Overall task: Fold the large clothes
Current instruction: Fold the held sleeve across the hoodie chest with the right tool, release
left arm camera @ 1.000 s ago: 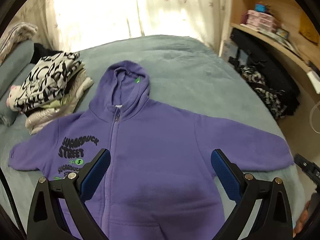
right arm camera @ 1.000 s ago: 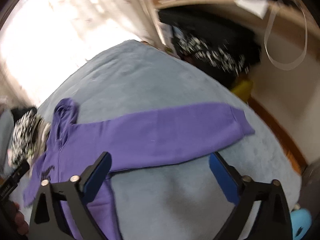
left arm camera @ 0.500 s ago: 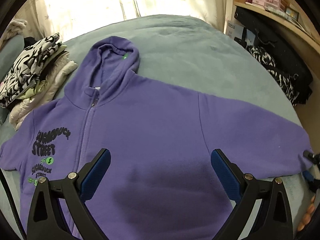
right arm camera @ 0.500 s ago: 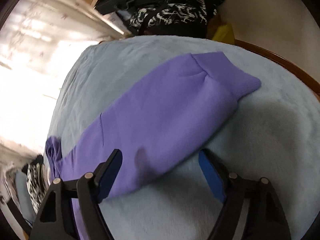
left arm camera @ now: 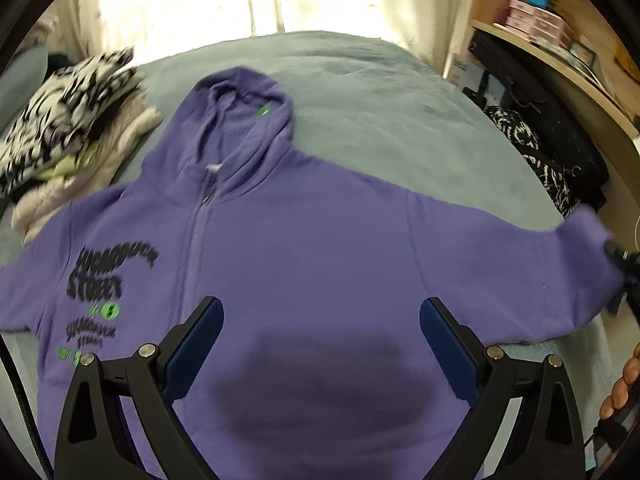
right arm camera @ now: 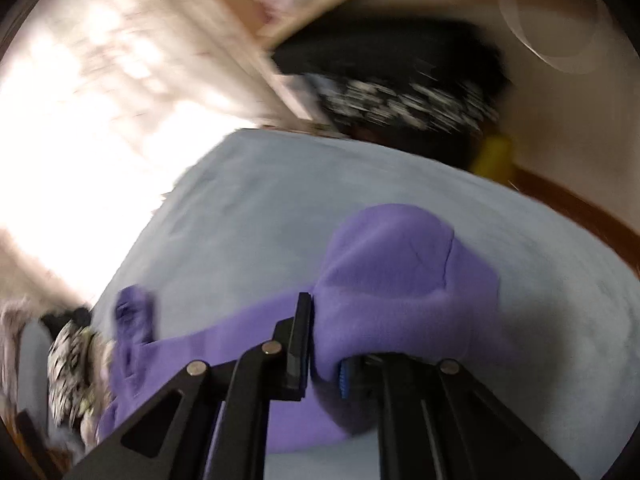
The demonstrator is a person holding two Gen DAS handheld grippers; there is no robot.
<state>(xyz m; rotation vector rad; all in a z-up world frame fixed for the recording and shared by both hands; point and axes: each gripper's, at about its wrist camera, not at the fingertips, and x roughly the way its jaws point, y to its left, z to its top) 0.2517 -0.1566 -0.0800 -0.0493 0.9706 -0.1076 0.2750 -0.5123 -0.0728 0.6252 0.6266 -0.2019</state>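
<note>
A purple zip hoodie [left arm camera: 312, 248] with black and green chest print lies face up on the grey-blue bed [left arm camera: 360, 92], hood at the far end. My left gripper [left arm camera: 320, 332] is open and empty, hovering over the hoodie's lower body. My right gripper [right arm camera: 324, 360] is shut on the hoodie's sleeve [right arm camera: 400, 276] near the cuff and lifts it off the bed. In the left wrist view that gripper [left arm camera: 620, 272] shows at the right edge, holding the sleeve end [left arm camera: 576, 248].
A stack of folded clothes [left arm camera: 68, 136] sits on the bed left of the hood. A wooden shelf with boxes [left arm camera: 548, 28] and dark patterned clothes [left arm camera: 536, 152] stand right of the bed. Bright curtains [left arm camera: 240, 0] hang behind the bed.
My right gripper has closed on the sleeve near the cuff and raised it. My left gripper has stayed open over the hoodie's body, with the view shifting slightly.
</note>
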